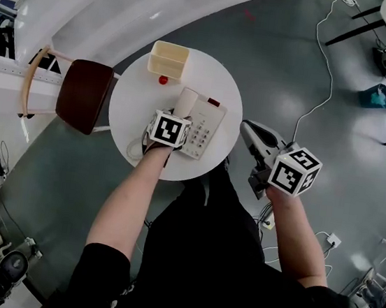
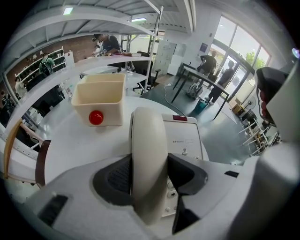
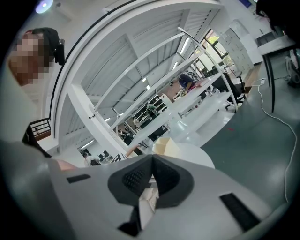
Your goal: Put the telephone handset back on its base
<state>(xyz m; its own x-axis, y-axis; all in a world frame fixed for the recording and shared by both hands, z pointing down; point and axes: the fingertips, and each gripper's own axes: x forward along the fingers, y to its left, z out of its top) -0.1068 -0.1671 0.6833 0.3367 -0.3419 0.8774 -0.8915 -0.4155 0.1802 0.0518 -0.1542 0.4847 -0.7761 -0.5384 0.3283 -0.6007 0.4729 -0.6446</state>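
The cream handset (image 1: 186, 102) (image 2: 149, 150) lies lengthwise along the left side of the white telephone base (image 1: 210, 122) (image 2: 185, 136) on the round white table (image 1: 131, 99). My left gripper (image 1: 176, 114) (image 2: 149, 177) points steeply down over it. The handset sits between its dark pads (image 2: 115, 180), which lie close along its sides without squeezing it; keypad shows in the gap at the right pad. My right gripper (image 1: 250, 131) (image 3: 151, 177) hangs off the table's right edge over the floor, jaws shut with nothing between them.
A cream box (image 1: 169, 60) (image 2: 101, 96) and a small red ball (image 1: 163, 80) (image 2: 96, 117) sit at the table's far side. The phone cord (image 1: 135, 151) coils at the near left edge. A brown chair (image 1: 83, 95) stands left of the table. A white cable (image 1: 320, 75) runs across the grey floor.
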